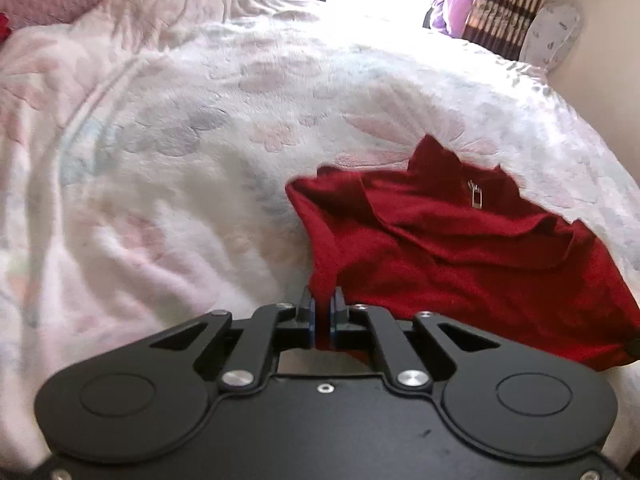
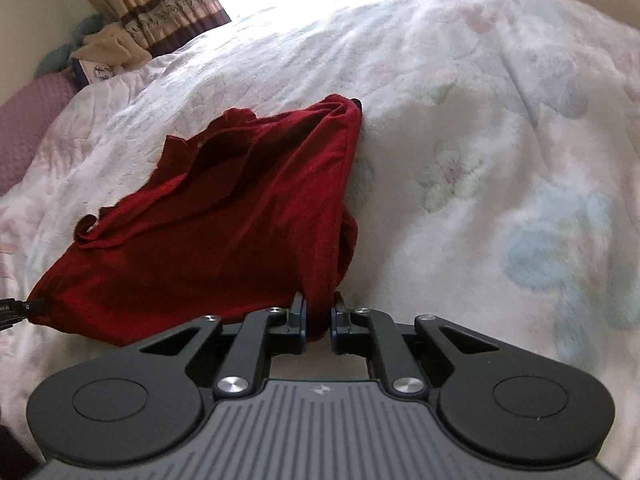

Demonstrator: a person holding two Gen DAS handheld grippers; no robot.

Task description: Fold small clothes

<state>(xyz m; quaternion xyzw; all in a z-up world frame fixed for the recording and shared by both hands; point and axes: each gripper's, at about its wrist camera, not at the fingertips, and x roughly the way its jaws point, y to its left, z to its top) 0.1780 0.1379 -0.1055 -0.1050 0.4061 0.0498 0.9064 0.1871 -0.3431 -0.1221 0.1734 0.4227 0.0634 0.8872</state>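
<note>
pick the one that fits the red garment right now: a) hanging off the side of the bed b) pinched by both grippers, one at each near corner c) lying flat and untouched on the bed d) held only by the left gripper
b: the left gripper and the right gripper are each shut on a near corner of the red garment, which otherwise lies rumpled on the floral blanket.

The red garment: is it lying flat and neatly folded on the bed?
No, the red garment is rumpled, with one edge pulled up off the blanket between the right gripper fingers.
</note>
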